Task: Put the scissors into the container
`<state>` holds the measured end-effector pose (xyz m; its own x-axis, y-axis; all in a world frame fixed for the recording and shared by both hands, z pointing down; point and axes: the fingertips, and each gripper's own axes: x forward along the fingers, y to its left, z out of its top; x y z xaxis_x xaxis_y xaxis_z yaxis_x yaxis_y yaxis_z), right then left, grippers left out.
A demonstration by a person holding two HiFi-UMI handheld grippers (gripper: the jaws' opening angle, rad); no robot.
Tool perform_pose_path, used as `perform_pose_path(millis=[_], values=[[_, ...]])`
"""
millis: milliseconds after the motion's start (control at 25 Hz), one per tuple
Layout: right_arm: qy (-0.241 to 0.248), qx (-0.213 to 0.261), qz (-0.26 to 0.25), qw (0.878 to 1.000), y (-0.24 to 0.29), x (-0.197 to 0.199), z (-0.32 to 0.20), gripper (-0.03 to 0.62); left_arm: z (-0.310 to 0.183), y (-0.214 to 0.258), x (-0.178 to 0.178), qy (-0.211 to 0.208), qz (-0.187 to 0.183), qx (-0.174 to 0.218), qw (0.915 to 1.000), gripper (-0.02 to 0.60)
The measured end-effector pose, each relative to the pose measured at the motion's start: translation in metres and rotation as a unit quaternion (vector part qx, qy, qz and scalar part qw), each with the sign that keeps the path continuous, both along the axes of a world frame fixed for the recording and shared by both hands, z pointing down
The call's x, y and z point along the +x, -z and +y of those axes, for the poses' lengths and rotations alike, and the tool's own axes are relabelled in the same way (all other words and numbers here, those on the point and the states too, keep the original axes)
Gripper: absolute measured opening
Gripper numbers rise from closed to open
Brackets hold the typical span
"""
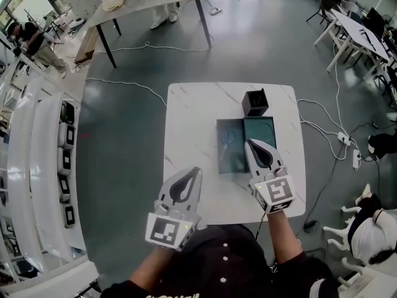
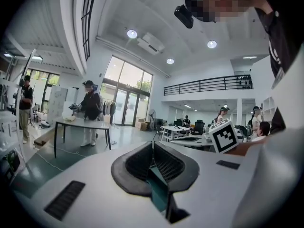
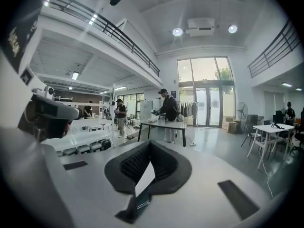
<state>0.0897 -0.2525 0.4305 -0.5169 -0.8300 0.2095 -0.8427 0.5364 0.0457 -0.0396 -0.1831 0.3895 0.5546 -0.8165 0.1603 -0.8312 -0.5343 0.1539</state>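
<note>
One pair of scissors (image 1: 227, 143) is lying flat on the left half of the dark tray (image 1: 263, 128) at frame center, apart from both tools. The black container (image 1: 255, 102) is standing just above the tray's upper edge. My right gripper (image 1: 249, 141) is hovering over the tray, jaws pressed together, empty. My left gripper (image 1: 196, 170) is hanging lower left over the white table (image 1: 186, 117), jaws likewise together, holding nothing.

On the table (image 1: 192, 123), the left tray (image 1: 232, 164) and right tray (image 1: 260, 132) lie side by side, at 3 o'clock from its centre. The scissors (image 1: 227, 143) lie in the left tray. The container (image 1: 255, 102) stands just beside the right tray, at its 12 o'clock.
</note>
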Motion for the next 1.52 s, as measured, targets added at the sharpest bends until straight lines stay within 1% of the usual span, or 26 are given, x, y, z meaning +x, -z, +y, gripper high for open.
perform_pose_path(millis=[40, 160, 280, 360, 440, 560, 680, 880, 1200, 1520], values=[[0.001, 0.005, -0.006, 1.0, 0.006, 0.001, 0.006, 0.011, 0.002, 0.002, -0.002, 0.001, -0.002, 0.004, 1.0, 0.033], [0.002, 0.028, -0.036, 0.999, 0.028, 0.003, 0.022, 0.012, 0.008, 0.014, -0.005, 0.003, 0.009, 0.02, 0.9998, 0.034], [-0.003, 0.048, -0.04, 0.998, 0.048, 0.005, 0.037, 0.012, 0.01, 0.022, -0.011, 0.003, 0.002, 0.036, 0.9993, 0.033], [-0.012, 0.059, -0.035, 0.998, 0.057, 0.005, 0.045, 0.011, 0.011, 0.025, -0.017, 0.009, -0.007, 0.039, 0.9992, 0.033], [-0.019, 0.066, -0.034, 0.997, 0.065, 0.005, 0.054, 0.011, 0.012, 0.03, -0.022, 0.014, -0.008, 0.042, 0.999, 0.032], [-0.033, 0.076, -0.045, 0.996, 0.076, 0.01, 0.07, 0.011, 0.018, 0.036, -0.026, 0.016, -0.001, 0.052, 0.9985, 0.032], [-0.055, 0.086, -0.06, 0.993, 0.087, 0.019, 0.083, 0.011, 0.024, 0.038, -0.028, 0.007, 0.008, 0.067, 0.9977, 0.032], [-0.08, 0.093, -0.086, 0.989, 0.102, 0.034, 0.1, 0.011, 0.032, 0.047, -0.029, 0.001, 0.004, 0.081, 0.9967, 0.032], [-0.089, 0.125, -0.078, 0.985, 0.115, 0.039, 0.113, 0.011, 0.04, 0.054, -0.029, -0.002, -0.002, 0.091, 0.9959, 0.032], [-0.09, 0.124, -0.077, 0.985, 0.109, 0.039, 0.113, 0.011, 0.043, 0.057, -0.03, 0.003, -0.005, 0.098, 0.9952, 0.032]])
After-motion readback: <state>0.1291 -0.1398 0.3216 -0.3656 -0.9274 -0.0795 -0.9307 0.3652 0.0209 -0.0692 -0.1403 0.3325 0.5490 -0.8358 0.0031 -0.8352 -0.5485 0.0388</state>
